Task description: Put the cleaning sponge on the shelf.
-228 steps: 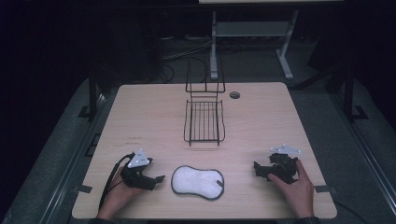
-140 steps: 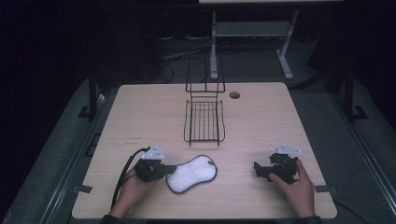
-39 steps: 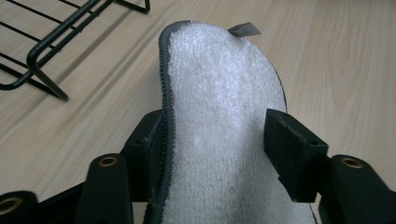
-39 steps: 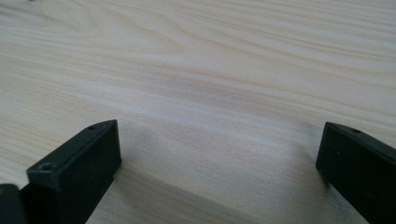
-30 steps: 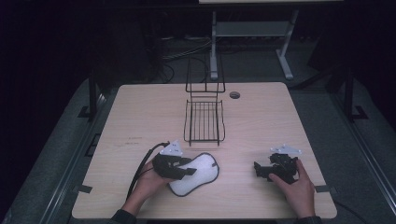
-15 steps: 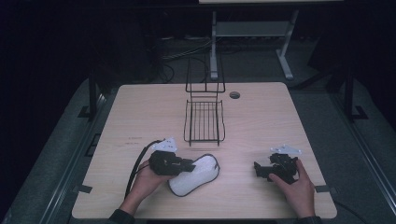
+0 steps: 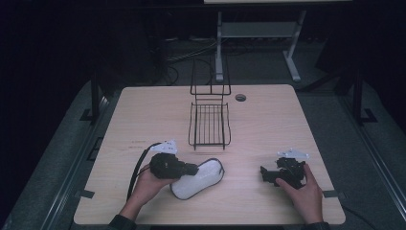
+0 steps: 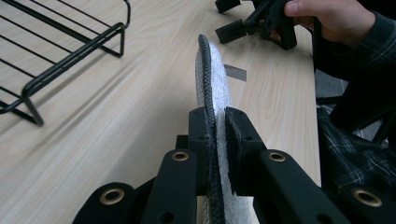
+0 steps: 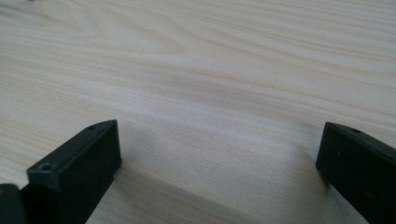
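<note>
Partly hidden beneath the left gripper [image 7: 191, 169], the white pad [image 7: 201, 177] is clamped edgewise between its jaws; at 3 o'clock, the right gripper [image 7: 264, 173] rests spread wide.

The high view is dim and grainy, its pale tabletop [image 7: 268, 124] lit from above against near-black surroundings, while both gripper views are brighter, with soft shadows under the wire rack [image 8: 56, 60] and close black fingers [image 9: 74, 172] slightly blurred.

The pale wooden surface [image 7: 143, 115] carries a black wire rack [image 7: 209, 125] at its middle toward the far edge. A white insole [image 7: 198, 177] with dark trim lies near the front, its left end lifted. A round hole [image 7: 241, 97] sits beside the rack.
</note>
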Demonstrator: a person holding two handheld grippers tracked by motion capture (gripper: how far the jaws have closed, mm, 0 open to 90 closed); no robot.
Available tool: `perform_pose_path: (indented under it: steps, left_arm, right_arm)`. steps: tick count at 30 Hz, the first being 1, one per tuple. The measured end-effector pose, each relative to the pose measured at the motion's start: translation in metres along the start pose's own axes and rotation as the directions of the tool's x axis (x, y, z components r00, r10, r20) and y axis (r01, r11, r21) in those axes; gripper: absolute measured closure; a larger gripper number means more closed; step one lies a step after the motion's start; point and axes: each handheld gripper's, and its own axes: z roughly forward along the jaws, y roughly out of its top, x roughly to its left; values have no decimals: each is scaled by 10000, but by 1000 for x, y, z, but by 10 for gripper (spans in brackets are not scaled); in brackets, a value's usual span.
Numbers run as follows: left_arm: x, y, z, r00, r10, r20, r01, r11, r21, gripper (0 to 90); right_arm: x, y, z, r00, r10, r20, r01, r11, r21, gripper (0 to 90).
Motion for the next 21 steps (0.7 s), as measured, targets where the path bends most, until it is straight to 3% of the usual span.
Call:
perform_pose_path:
  steps: [21]
  left_arm:
    - [8,0,-35,9962,-616,-621,596,9976,-339,815]
  right_arm:
    - [0,0,0,10000,15,0,-15,10000,4,0]
